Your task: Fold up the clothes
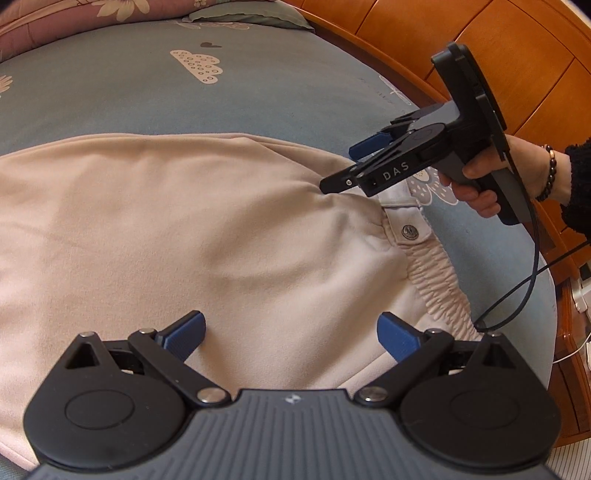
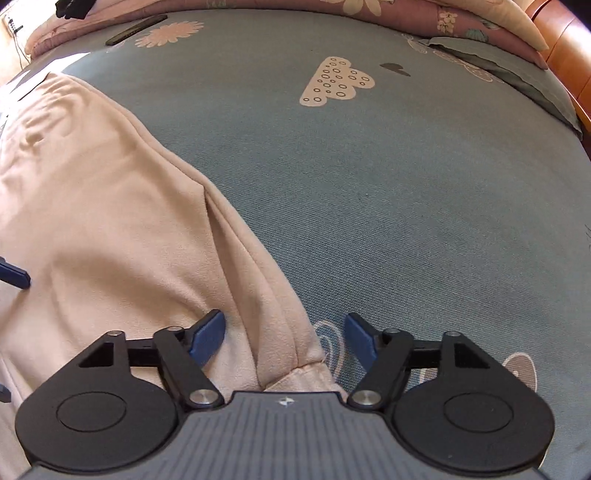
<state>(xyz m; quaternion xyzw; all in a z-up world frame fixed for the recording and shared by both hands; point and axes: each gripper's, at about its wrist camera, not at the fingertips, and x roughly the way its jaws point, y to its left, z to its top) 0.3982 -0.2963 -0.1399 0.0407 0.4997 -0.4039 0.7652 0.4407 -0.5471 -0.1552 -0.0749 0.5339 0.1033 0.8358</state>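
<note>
Two views show one pair of pale pink trousers (image 1: 184, 229) lying flat on a blue-grey bed sheet (image 1: 258, 92). Going from the left in the left wrist view, the leg end of the trousers is cut off by the picture edge, so how far it runs is not visible there. Its long axis goes across the picture, with the gathered waistband (image 1: 436, 280) and a metal button (image 1: 409, 232) at the right end. The left gripper (image 1: 291, 338) is over the cloth near the lower edge, jaws wide apart, with nothing between the blue pads; whether they touch the cloth is hard to tell. Further right, the right gripper (image 1: 354, 162) is over the top corner of the waistband, held by a hand (image 1: 476, 184) with a bead bracelet and a dark sleeve. Seen side-on, its jaws are hard to read here. A black cable (image 1: 532, 266) hangs from it past the sheet's edge. A wooden bed frame (image 1: 480, 55) curves behind.

In the right wrist view, the trousers (image 2: 110, 221) fill the left part and run up to the far left corner, where bright light washes out the end. A blue pad of the left gripper shows at the left edge. The right gripper (image 2: 284, 338) has its jaws apart, one pad over the cloth, one over the sheet (image 2: 406, 203), the waistband corner between them but not pinched. A floral quilt (image 2: 424, 14) and a dark flat object, too small to name, lie at the far side.
</note>
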